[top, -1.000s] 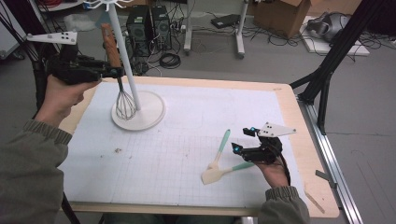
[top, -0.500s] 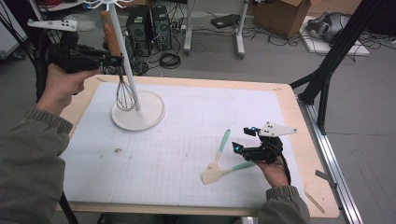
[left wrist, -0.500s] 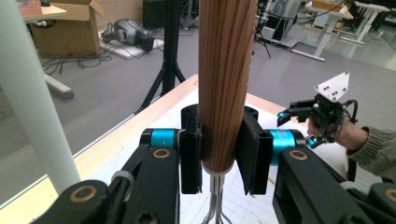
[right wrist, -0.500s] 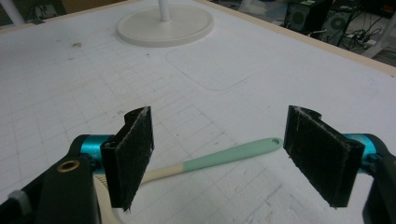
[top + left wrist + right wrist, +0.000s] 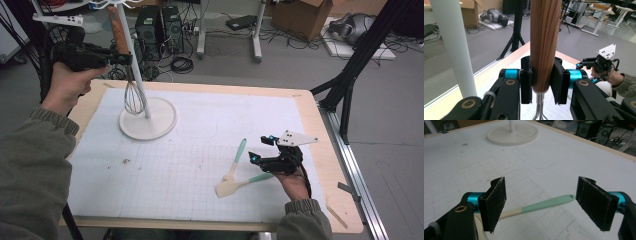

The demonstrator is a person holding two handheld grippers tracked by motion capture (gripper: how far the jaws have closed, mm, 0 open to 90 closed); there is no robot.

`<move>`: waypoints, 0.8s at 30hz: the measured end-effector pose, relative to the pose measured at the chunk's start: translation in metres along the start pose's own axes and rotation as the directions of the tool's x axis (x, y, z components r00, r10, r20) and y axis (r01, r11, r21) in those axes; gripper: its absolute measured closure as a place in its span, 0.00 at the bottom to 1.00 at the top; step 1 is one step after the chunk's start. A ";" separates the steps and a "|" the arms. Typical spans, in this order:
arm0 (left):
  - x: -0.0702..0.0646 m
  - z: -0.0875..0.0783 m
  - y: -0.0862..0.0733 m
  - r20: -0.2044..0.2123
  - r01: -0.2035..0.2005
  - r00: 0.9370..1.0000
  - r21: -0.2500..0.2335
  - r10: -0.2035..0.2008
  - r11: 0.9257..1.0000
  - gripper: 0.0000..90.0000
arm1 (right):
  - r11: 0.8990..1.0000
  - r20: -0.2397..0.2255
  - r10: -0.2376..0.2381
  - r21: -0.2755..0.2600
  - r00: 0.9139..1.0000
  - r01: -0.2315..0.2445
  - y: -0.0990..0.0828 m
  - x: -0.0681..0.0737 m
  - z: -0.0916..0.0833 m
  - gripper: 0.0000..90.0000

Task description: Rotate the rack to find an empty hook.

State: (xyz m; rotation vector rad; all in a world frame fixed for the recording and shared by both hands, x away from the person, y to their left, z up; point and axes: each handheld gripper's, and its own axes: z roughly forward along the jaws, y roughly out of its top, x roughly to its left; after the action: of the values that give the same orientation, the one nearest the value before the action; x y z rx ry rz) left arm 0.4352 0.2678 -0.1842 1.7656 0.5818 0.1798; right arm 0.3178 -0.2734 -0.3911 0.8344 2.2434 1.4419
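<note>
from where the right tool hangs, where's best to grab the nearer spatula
Take the nearer spatula by its mint green handle, coming straight down from above. It lies flat on the mat, so the slim handle fits between the jaws of the open right tool; the wide cream blade probably would not.

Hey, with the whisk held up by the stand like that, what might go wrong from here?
The left gripper pinches only the bottom end of the whisk's wooden handle, so the whisk could tip or slip between the pads.
The whisk hangs right beside the white stand's pole; a sideways move might knock the wires against it and rock the stand.
The right gripper hovers open over a green-handled spatula and could nudge it if lowered carelessly.
</note>
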 end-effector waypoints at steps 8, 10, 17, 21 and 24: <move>0.007 0.003 0.001 0.002 0.021 1.000 -0.011 -0.021 1.000 0.80 | 1.000 -0.001 0.001 -0.008 1.000 -0.001 0.000 -0.001 0.000 0.26; 0.010 0.003 0.000 -0.004 0.024 1.000 -0.002 -0.024 1.000 0.80 | 1.000 -0.002 0.001 -0.009 1.000 -0.001 0.000 -0.001 -0.001 0.26; 0.015 0.005 -0.002 -0.023 0.037 0.999 0.015 -0.037 0.999 0.80 | 1.000 -0.005 0.000 -0.012 1.000 0.000 0.000 -0.001 0.000 0.26; 0.016 0.005 -0.002 -0.039 0.036 0.999 0.022 -0.035 0.999 0.80 | 1.000 -0.008 -0.005 -0.015 1.000 0.005 0.000 -0.001 0.000 0.26; 0.016 0.004 -0.002 -0.051 0.036 0.998 0.021 -0.034 0.999 0.80 | 1.000 -0.010 -0.004 -0.015 1.000 0.004 0.000 -0.001 0.000 0.26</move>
State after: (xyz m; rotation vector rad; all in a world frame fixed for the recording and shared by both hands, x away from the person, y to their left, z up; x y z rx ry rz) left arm 0.4498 0.2719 -0.1906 1.7749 0.6529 0.1948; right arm 0.3186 -0.2739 -0.3909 0.8190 2.2370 1.4625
